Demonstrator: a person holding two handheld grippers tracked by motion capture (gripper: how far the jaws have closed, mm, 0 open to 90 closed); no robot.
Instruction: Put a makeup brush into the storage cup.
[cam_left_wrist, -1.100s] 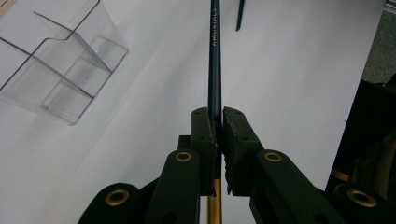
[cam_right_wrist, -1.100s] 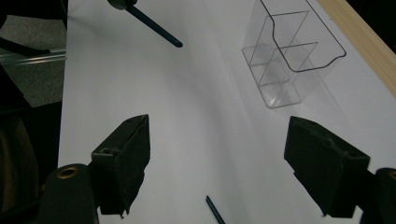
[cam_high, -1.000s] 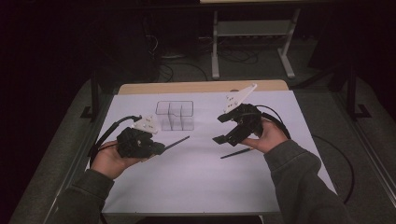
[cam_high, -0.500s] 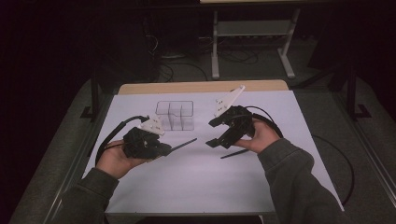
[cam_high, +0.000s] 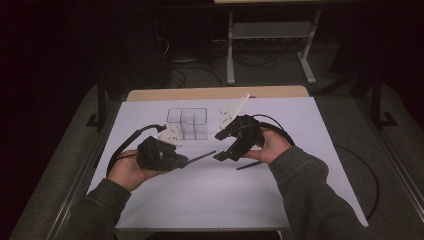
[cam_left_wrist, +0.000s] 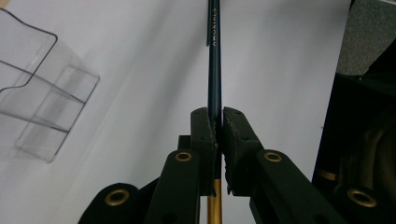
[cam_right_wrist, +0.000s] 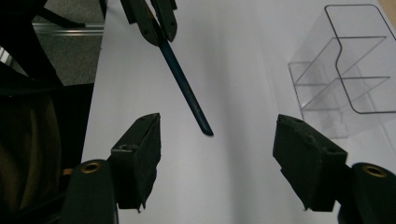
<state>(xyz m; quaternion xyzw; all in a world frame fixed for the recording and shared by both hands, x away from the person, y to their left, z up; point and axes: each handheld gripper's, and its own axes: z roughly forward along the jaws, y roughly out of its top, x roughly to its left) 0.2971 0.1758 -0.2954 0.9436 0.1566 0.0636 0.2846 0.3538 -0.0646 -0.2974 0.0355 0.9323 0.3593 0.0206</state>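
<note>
We hold a two-jaw gripper in each hand above a table (cam_high: 150, 94) covered with a white sheet (cam_high: 210, 200). Our left gripper (cam_left_wrist: 215, 122) is clamped tight on a dark blue pen (cam_left_wrist: 214, 70), its jaws pressed against both sides of the barrel. In the left gripper view the pen runs straight away from the jaws over the white sheet, with pale lettering along its barrel and a gold section showing below the jaws. In the high view the left gripper (cam_high: 186, 161) sits at the left of the sheet, and the pen (cam_high: 202, 155) sticks out from it toward the right, angled slightly upward in the picture.

Our right gripper (cam_right_wrist: 217, 151) is spread wide, its two black jaws well apart and holding nothing. In the right gripper view the pen (cam_right_wrist: 184, 88) comes in from the upper left, and its tip hangs in the gap ahead of these wide jaws without touching either one. In the high view the right gripper (cam_high: 221, 145) faces the left one, just beside the pen's free end.

A clear plastic organizer (cam_high: 187, 122) with several compartments stands on the sheet beyond the two grippers. A second thin dark stick (cam_high: 248, 165) lies on the sheet under our right hand (cam_high: 270, 147).
</note>
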